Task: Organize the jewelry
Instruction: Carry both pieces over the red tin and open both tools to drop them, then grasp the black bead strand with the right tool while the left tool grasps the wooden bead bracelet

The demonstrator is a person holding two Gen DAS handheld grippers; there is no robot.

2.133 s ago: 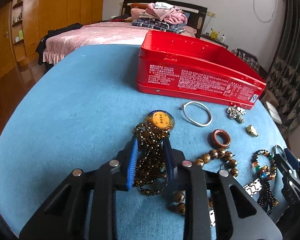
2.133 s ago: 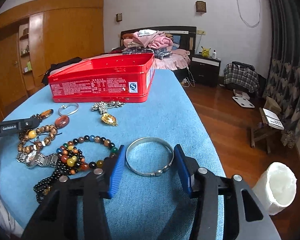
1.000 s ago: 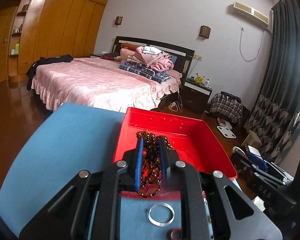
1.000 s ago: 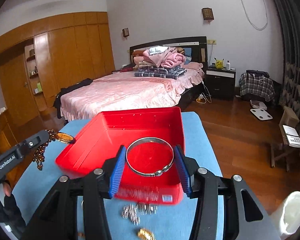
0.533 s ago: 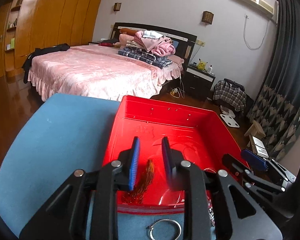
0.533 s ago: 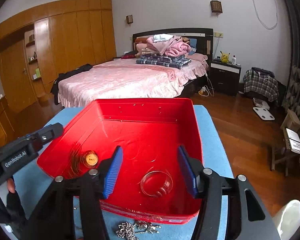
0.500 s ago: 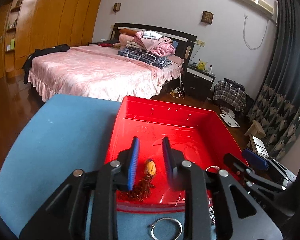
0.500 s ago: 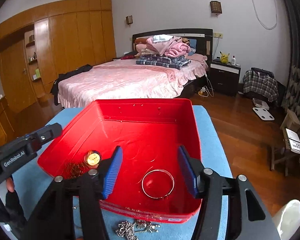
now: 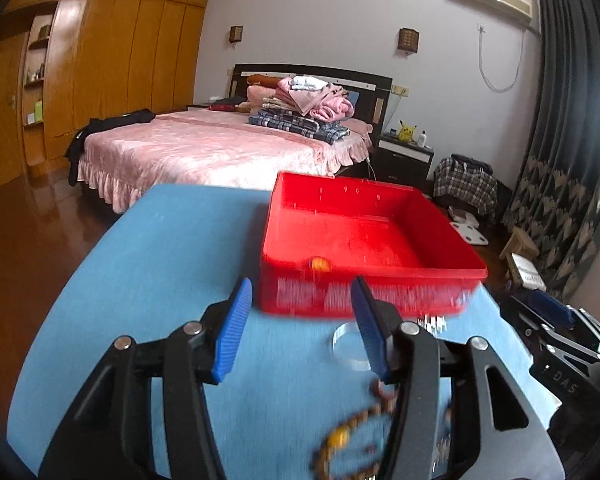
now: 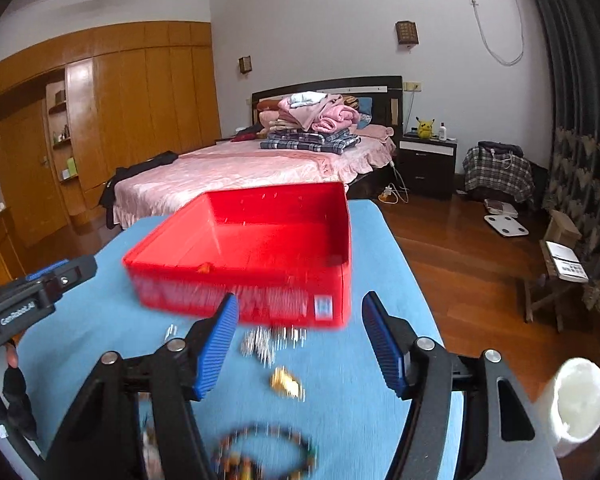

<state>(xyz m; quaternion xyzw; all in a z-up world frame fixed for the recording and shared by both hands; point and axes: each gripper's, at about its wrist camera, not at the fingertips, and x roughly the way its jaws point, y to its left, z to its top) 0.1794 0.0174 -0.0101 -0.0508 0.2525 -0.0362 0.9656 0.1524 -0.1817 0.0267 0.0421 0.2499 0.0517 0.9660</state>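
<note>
A red tin box (image 9: pixel 370 276) (image 10: pixel 260 264) stands on the blue table (image 9: pixel 160 264) (image 10: pixel 380 408). An amber pendant (image 9: pixel 320 265) (image 10: pixel 205 267) shows inside it near the front wall. My left gripper (image 9: pixel 302 328) is open and empty, in front of the box. My right gripper (image 10: pixel 300 344) is open and empty, also in front of it. On the table lie a thin silver ring (image 9: pixel 350 346), a reddish ring (image 9: pixel 382 390), a bead bracelet (image 9: pixel 356 440), a silver chain ornament (image 10: pixel 272 344), a gold charm (image 10: pixel 286 386) and a multicoloured bead bracelet (image 10: pixel 266 452), all blurred.
The right gripper shows at the right edge of the left wrist view (image 9: pixel 560 344); the left gripper shows at the left of the right wrist view (image 10: pixel 32 300). A white roll (image 10: pixel 578 398) sits at lower right. A bed (image 9: pixel 204 152) and wood floor lie beyond the table.
Both grippers let go of their jewelry into the red box, then pulled back and down toward me and opened wider. The loose jewelry on the table has come back into view.
</note>
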